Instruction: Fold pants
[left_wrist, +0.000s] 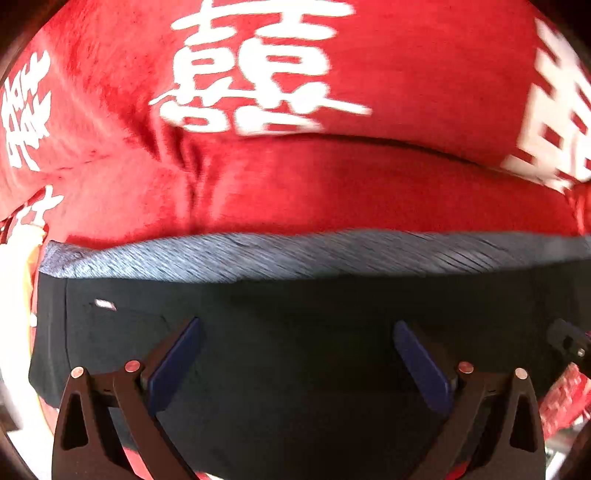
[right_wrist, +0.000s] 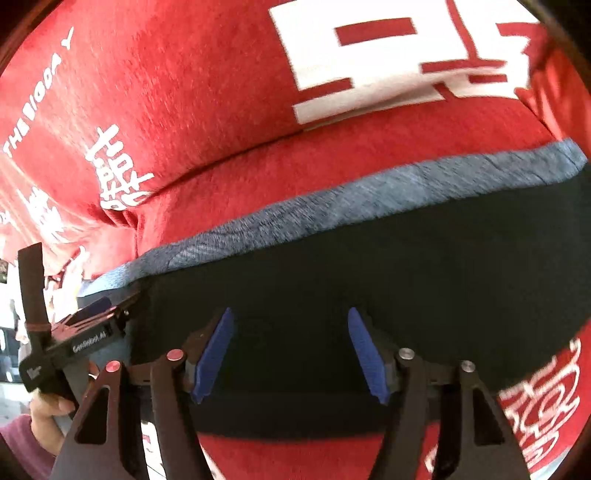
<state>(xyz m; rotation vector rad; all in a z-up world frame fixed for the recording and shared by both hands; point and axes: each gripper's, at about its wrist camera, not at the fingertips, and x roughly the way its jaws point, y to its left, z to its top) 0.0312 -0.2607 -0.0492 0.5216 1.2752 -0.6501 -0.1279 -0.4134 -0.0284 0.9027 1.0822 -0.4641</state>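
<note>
Black pants (left_wrist: 295, 295) with a grey heathered waistband (left_wrist: 295, 254) lie flat on a red blanket, the band along their far edge. My left gripper (left_wrist: 297, 326) hovers over the black fabric, its blue pads (left_wrist: 177, 358) spread wide with nothing between them. In the right wrist view the same pants (right_wrist: 406, 266) and band (right_wrist: 332, 203) run slantwise. My right gripper (right_wrist: 290, 314) is open above the pants, blue pads (right_wrist: 214, 354) apart and not pressing on cloth. The pants' near edge shows just below its fingers.
A red blanket (left_wrist: 332, 184) printed with large white characters covers the surface all around the pants. In the right wrist view the left gripper's body (right_wrist: 88, 332) and a person's hand (right_wrist: 48, 410) with a mauve sleeve sit at the lower left.
</note>
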